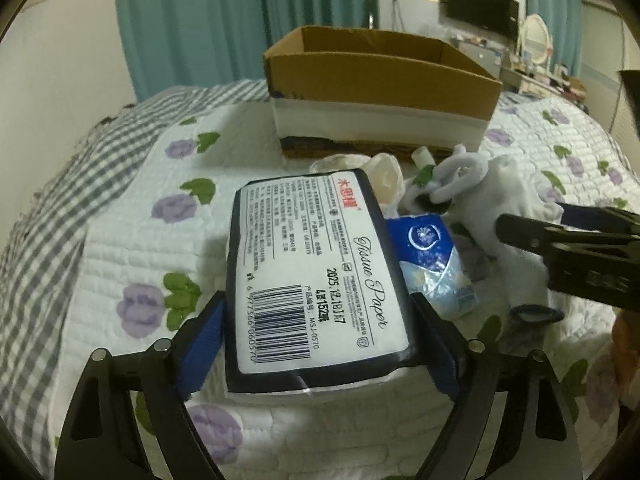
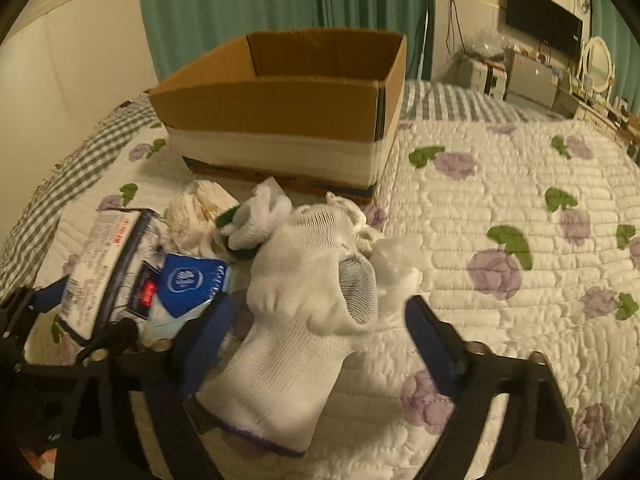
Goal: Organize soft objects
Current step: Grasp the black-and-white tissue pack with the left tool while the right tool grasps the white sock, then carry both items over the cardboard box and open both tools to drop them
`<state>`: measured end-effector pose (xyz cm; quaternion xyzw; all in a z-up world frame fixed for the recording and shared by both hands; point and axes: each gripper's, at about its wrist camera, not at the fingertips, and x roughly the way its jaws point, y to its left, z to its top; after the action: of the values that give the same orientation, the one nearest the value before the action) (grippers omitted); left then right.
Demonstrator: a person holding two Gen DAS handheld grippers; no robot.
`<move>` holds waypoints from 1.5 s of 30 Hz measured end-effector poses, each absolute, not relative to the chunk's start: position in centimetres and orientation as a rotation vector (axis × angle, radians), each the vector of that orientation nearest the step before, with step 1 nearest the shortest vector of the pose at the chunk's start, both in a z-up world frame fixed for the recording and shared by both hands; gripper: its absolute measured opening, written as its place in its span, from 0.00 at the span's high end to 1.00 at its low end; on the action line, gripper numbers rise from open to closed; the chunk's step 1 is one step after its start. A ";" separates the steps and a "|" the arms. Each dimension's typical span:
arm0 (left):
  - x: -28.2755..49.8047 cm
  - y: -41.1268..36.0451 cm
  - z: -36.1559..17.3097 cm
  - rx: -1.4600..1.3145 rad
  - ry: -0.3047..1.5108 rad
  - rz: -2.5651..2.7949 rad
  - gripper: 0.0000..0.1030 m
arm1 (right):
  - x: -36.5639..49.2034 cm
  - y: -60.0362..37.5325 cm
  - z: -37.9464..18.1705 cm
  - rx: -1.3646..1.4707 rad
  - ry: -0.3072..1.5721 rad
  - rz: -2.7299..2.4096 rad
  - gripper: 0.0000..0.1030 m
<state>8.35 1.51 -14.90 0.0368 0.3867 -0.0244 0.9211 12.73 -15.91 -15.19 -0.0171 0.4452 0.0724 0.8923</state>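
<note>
My left gripper [image 1: 318, 344] straddles tissue pack [image 1: 316, 276] at lower centre, pads at both sides, bite unclear. Squishy, slick wrap: grab mid-sides. Right gripper [image 2: 316, 344] apart around floppy sock [image 2: 292, 312]; pinch bunched middle.

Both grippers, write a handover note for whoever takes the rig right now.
Left gripper: jaws around the tissue pack, pads at its sides; firm grip not confirmed.
Right gripper: open, straddling the white sock, right pad clear of it.
Things: blue packet beside the pack; other white soft items piled in front of the box on the bed.
Done: nothing visible in the box, though its floor is hidden.
Left: grasp, lift and box everything.
</note>
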 end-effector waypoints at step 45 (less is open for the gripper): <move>21.8 -1.0 0.5 0.187 0.480 -0.111 0.27 | 25.2 -15.9 2.4 -0.057 0.645 0.253 0.64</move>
<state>21.81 -0.95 0.55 0.0922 0.2375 -0.0551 0.9654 25.25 -15.92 2.37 -0.0278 0.3161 0.1241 0.9401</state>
